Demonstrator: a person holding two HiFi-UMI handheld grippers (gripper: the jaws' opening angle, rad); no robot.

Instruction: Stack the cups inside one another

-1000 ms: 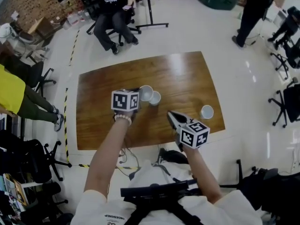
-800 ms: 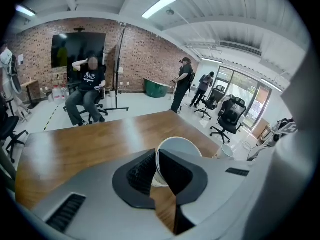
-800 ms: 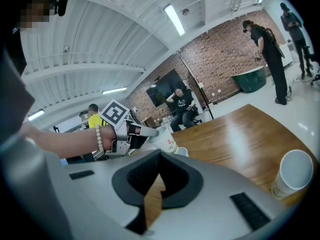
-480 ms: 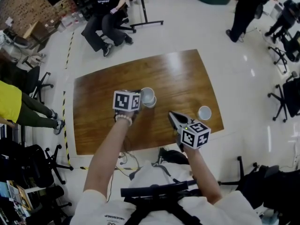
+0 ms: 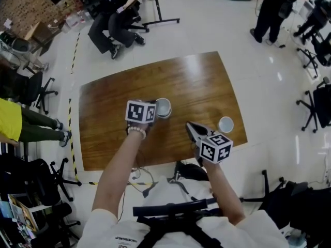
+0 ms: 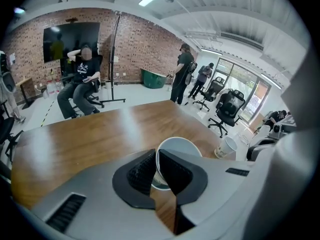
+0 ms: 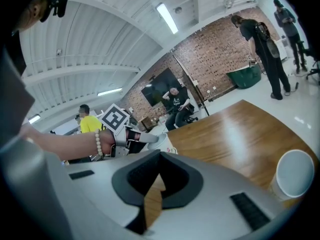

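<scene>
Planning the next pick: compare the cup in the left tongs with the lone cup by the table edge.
Held cup: rim pinched by the left tongs; lone cup: untouched. Held cup is over the middle of the table; lone cup near its edge. Both white, mouths up.

In left claw (image 5: pixel 155 108), cup (image 5: pixel 163 106), beside second cup (image 5: pixel 167 115) a second ago, now lowered into it

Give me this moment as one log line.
left gripper: shut on white cup rim | right gripper: shut, empty | lone cup: near table right edge
</scene>
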